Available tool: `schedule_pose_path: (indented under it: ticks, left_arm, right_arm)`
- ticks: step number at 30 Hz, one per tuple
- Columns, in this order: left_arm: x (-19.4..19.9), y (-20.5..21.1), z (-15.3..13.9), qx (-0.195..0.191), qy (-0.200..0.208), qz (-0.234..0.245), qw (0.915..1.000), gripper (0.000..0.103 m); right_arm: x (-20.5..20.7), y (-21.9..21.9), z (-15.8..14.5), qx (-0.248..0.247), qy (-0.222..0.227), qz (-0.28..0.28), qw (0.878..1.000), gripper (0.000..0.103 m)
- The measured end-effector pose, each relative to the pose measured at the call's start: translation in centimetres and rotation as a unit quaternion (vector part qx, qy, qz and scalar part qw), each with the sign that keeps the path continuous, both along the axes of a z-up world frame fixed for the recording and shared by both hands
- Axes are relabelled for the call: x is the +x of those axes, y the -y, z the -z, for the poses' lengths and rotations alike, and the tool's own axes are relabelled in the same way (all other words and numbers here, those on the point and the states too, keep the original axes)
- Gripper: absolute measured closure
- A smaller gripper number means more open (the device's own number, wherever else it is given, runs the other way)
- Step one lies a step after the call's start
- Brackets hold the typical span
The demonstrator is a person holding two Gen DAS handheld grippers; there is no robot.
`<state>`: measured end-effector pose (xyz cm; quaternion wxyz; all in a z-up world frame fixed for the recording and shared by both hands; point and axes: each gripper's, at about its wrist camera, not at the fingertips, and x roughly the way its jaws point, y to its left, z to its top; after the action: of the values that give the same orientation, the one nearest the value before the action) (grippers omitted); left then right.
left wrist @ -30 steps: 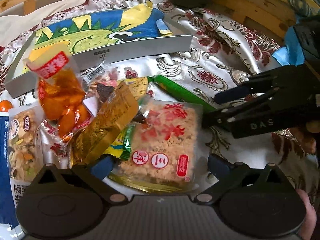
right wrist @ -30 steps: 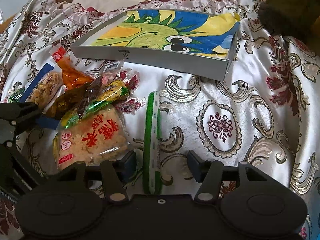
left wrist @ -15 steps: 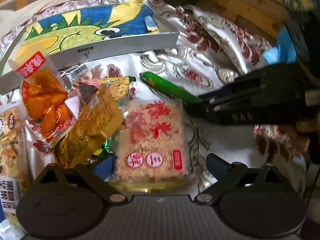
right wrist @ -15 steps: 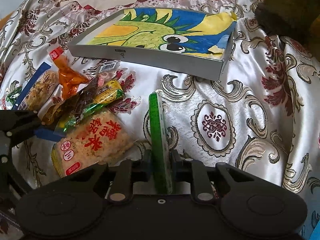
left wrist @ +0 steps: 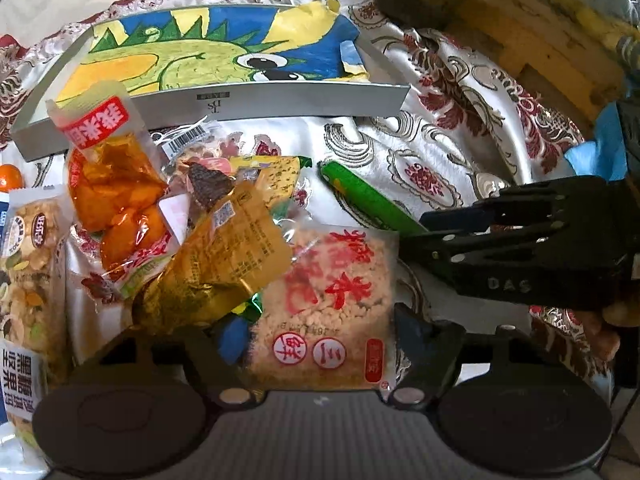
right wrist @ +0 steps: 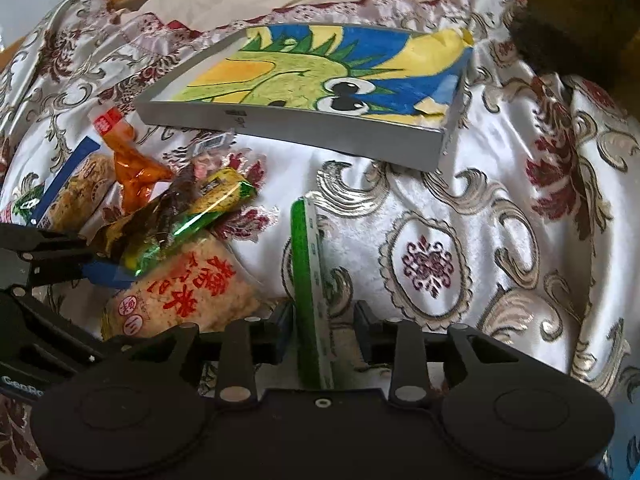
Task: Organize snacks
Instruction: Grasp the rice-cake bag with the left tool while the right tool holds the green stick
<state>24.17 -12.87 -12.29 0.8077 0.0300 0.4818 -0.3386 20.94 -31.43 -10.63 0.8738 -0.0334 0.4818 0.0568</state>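
Observation:
A clear packet of rice cake (left wrist: 320, 300) with red characters lies on the patterned cloth. My left gripper (left wrist: 320, 336) is closing on it, and its pads meet the packet's two sides. From the right wrist view the same packet (right wrist: 188, 296) shows at the lower left with the left gripper (right wrist: 92, 268) on it. A long green snack stick (right wrist: 308, 264) stands on edge between the fingers of my right gripper (right wrist: 322, 324). Those jaws are opening: the stick leans on the left pad, with a gap at the right one. In the left wrist view the right gripper (left wrist: 416, 232) covers the near end of the stick (left wrist: 360, 196).
A shallow grey box (left wrist: 280, 100) lined with a dinosaur drawing sits behind the snacks. Left of the rice cake are an orange packet (left wrist: 116, 184), a gold packet (left wrist: 224, 256), a yellow-green packet (right wrist: 216, 196) and a nut bar (left wrist: 28, 260). Wooden furniture (left wrist: 540, 52) stands at the right.
The left jaws narrowed from wide open onto the rice cake packet. The right jaws closed on the green stick, tipping it onto its edge, then loosened a little.

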Motion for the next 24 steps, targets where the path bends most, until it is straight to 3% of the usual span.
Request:
schedule_pose_path:
  ticks: [1, 2, 15, 24]
  left_arm:
    - [-0.1, 0.0, 0.0, 0.002, 0.001, -0.001, 1.0000, 0.026]
    - [-0.3, 0.1, -0.1, 0.005, 0.004, 0.000, 1.0000, 0.027]
    - [-2.1, 0.6, -0.5, 0.026, 0.001, 0.010, 0.9996, 0.024]
    - [-2.5, 0.0, -0.9, 0.019, 0.000, 0.014, 0.9997, 0.028]
  right_arm:
    - [0.0, -0.2, 0.0, -0.004, 0.000, -0.006, 1.000, 0.082]
    - [-0.1, -0.3, 0.0, -0.006, 0.000, -0.010, 1.000, 0.082]
    - [-0.5, -0.1, 0.0, 0.002, -0.013, -0.007, 1.000, 0.080]
    - [-1.3, -1.4, -0.7, -0.054, 0.000, -0.041, 0.998, 0.084]
